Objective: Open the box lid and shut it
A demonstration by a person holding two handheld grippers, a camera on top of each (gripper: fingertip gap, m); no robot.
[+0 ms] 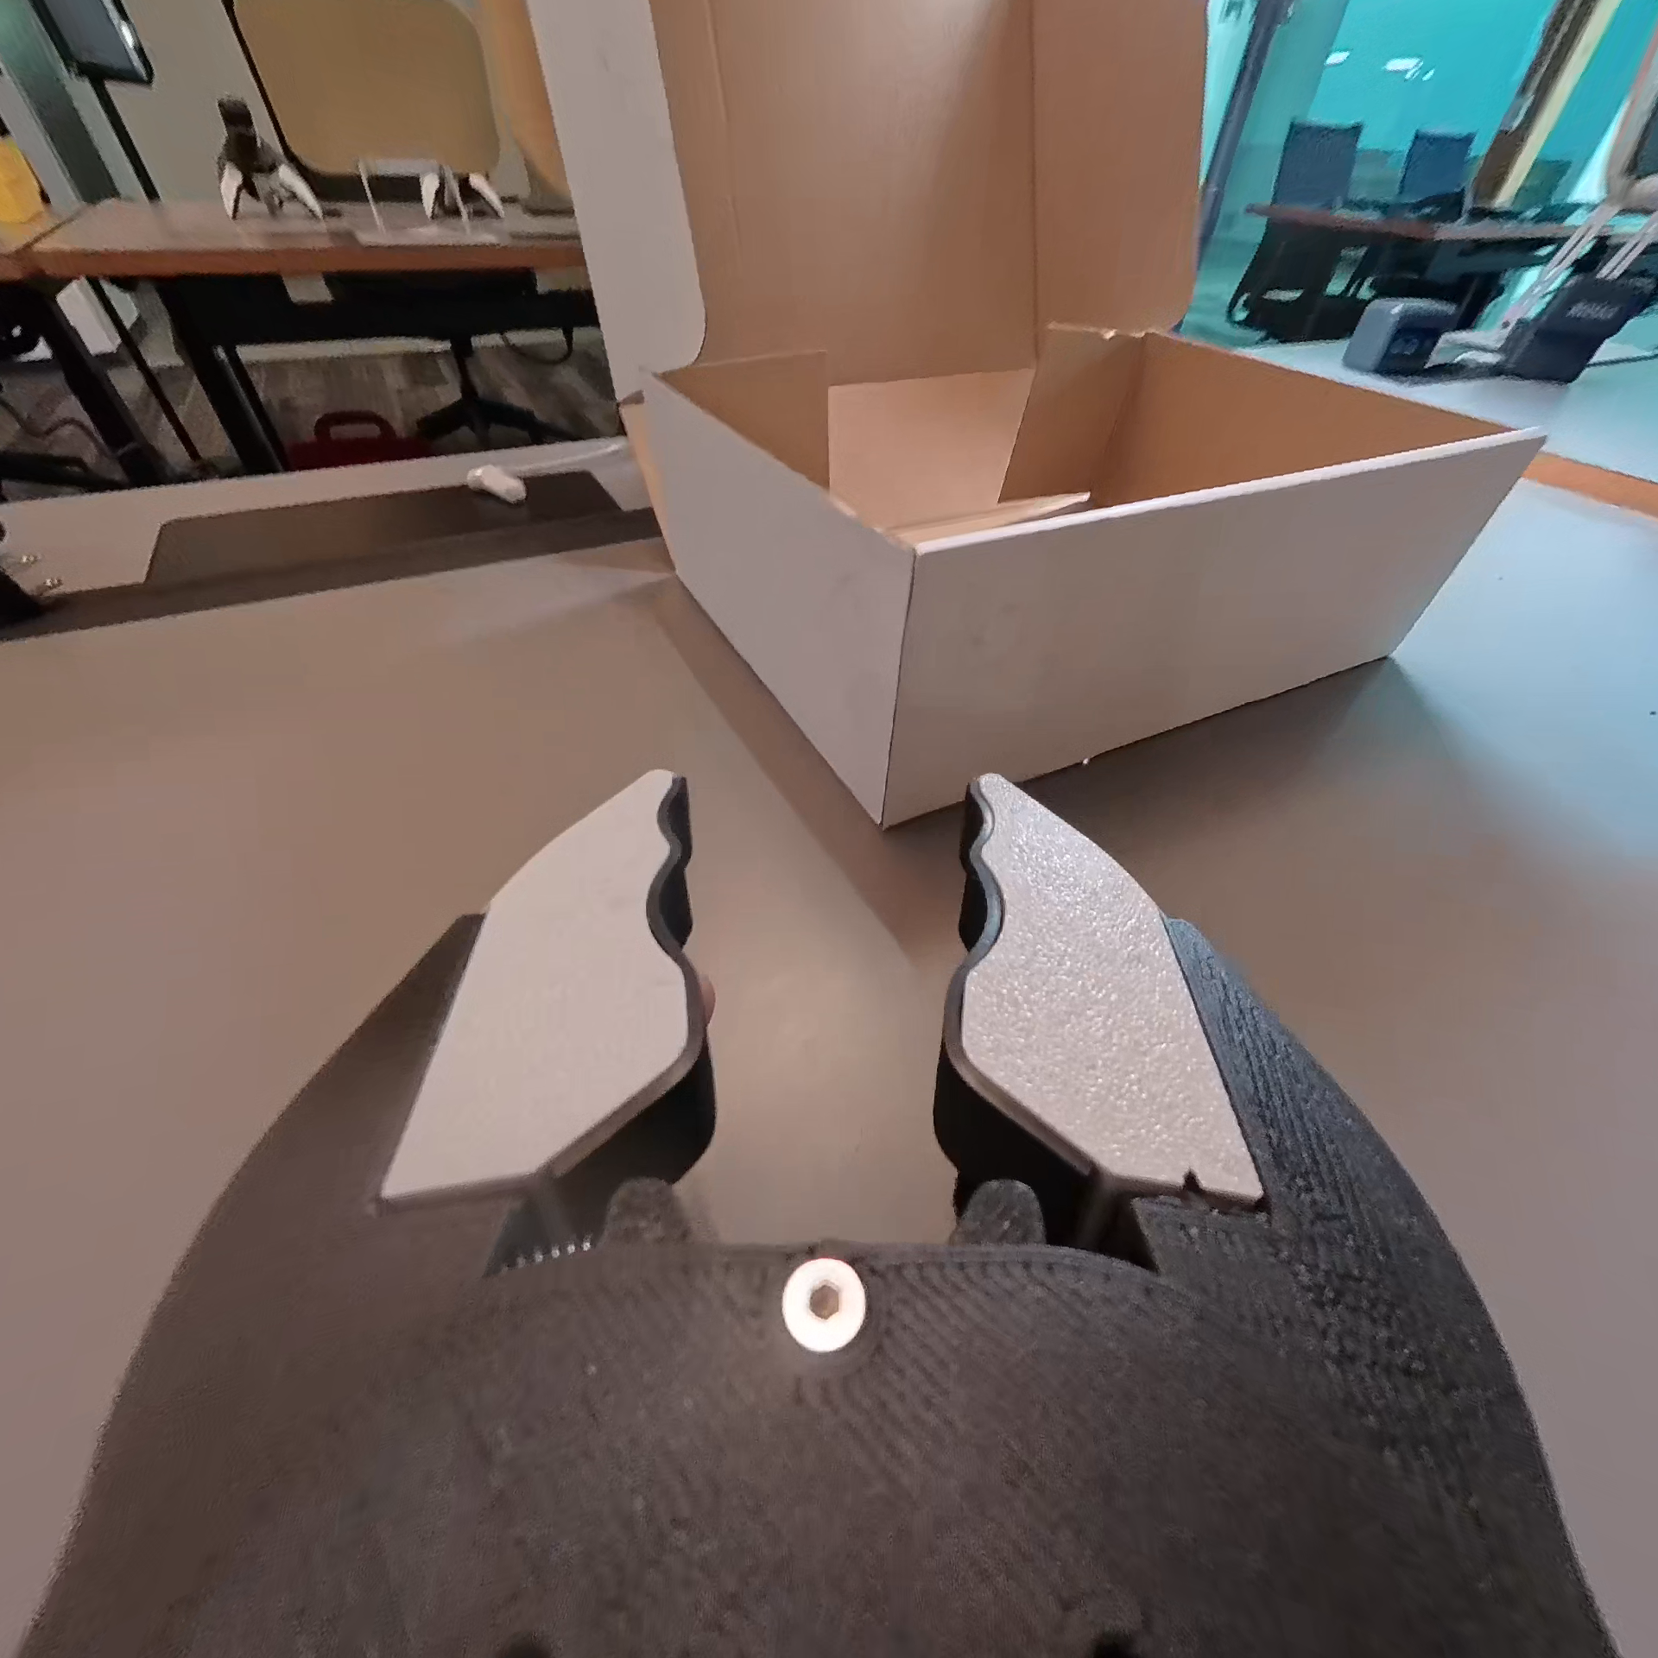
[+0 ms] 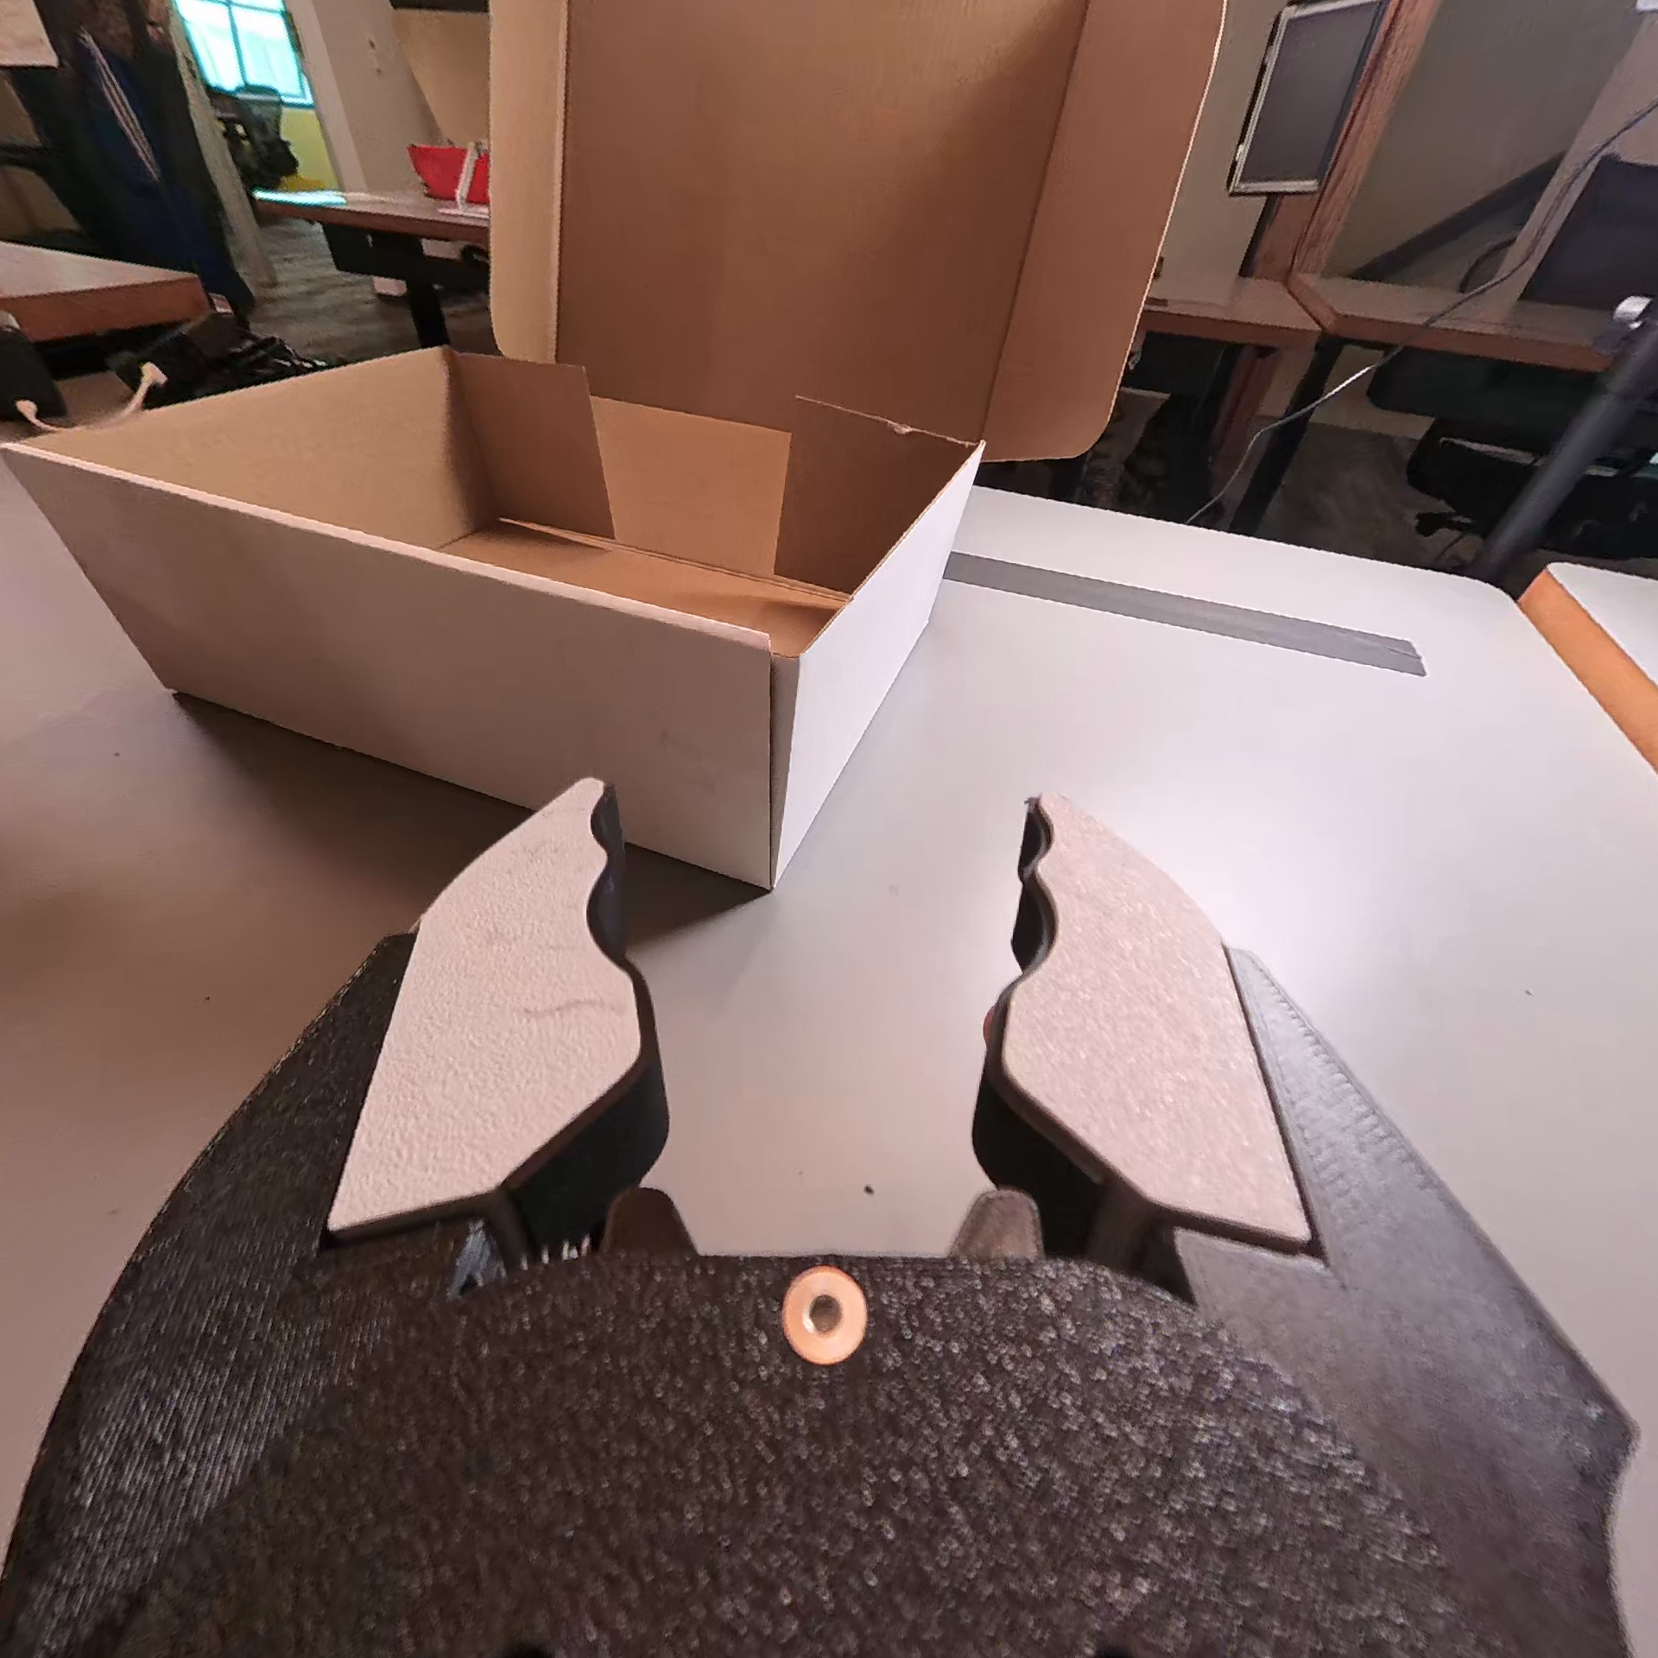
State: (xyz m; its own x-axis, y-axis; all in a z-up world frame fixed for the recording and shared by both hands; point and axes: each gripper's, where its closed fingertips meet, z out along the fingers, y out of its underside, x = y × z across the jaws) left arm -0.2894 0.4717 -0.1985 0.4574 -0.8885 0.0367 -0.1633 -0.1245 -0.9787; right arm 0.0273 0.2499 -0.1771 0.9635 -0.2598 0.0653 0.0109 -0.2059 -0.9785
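Where the left wrist view looks:
Left gripper point(image 1: 825, 789): low over the table, its 2 fingers point(image 1: 574, 978) spread apart, grasping nothing.
Table point(image 1: 269, 807): grey-brown, bare under the jaws.
Box point(image 1: 1121, 619): white outside, brown inside, standing on the table just beyond and right of the fingertips; its near corner points toward the gripper, not touching it.
Lid point(image 1: 897, 179): raised upright at the far side of the box, brown inner face toward the camera, its top out of frame.
Inside: 2 brown flaps stand against the far wall; the floor of the box holds nothing I can make out.
Far left: a brown desk point(image 1: 296, 251) with small black-and-white objects on it, too far to identify.
Far right: a teal-lit room with dark chairs.

Where the right wrist view looks:
Right gripper point(image 2: 821, 798): low over the table point(image 2: 1256, 807), its 2 fingers point(image 2: 1130, 1014) released and wide, nothing between them.
Box point(image 2: 466, 664): ahead and to the left, its near right corner just beyond the left fingertip, apart from it.
Lid point(image 2: 807, 197): upright at the far edge, a rounded side flap on each side.
Strip point(image 2: 1193, 619): dark grey, lying across the table right of the box.
Far right: wooden desks and a monitor point(image 2: 1292, 108).
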